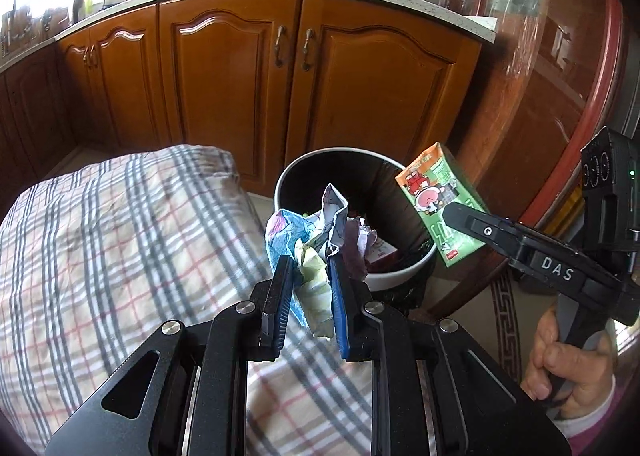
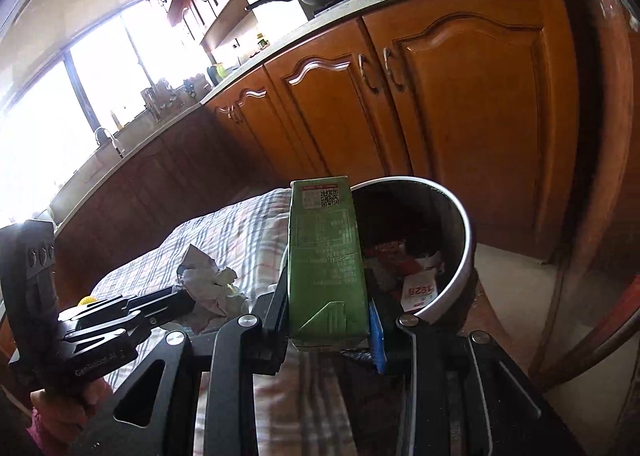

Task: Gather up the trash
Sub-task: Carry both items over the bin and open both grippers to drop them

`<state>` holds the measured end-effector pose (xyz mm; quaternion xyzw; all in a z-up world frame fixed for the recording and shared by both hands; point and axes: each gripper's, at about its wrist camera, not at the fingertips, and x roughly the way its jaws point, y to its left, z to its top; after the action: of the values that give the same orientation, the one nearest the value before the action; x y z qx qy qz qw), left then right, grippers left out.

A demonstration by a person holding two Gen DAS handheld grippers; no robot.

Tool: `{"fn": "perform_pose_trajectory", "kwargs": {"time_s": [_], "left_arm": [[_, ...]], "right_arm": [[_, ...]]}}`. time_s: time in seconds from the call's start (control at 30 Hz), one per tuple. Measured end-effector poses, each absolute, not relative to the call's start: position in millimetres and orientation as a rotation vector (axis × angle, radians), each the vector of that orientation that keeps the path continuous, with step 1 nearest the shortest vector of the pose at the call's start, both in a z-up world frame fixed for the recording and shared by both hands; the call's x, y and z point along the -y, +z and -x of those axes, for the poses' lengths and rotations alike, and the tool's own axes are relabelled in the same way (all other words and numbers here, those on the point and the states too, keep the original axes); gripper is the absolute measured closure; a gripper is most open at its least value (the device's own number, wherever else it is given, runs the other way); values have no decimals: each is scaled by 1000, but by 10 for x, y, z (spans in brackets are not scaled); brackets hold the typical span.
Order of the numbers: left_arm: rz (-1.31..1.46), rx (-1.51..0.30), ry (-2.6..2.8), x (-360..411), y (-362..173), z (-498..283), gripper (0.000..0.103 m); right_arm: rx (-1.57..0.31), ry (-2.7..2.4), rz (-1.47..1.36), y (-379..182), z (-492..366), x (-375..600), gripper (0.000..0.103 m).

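On my left lies the plaid cushion [image 1: 120, 240]. My left gripper [image 1: 310, 276] is clamped on a wad of crumpled wrappers [image 1: 316, 240], held just in front of the trash bin [image 1: 400, 276]. My right gripper [image 2: 332, 312] is closed around 1 green carton [image 2: 326, 264], held upright beside the bin's rim, other trash inside.

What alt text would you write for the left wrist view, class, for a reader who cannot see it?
The left gripper clamps a crumpled paper wad just before a round trash bin that already holds litter. To its right, the right gripper holds a green carton over the bin's rim; a plaid cloth lies left, below wooden cabinets.
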<state>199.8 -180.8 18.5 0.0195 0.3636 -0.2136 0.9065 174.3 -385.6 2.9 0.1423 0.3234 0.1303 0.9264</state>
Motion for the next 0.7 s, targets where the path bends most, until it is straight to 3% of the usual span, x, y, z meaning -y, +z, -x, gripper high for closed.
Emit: {"fn": "perform_pose_trajectory", "kwargs": {"time_s": [0.7], "left_arm": [[-87,-798,-473,2316,172,-2574,86]], "right_arm": [[-732,192,-253,-49,-2145,4096,71]]}}
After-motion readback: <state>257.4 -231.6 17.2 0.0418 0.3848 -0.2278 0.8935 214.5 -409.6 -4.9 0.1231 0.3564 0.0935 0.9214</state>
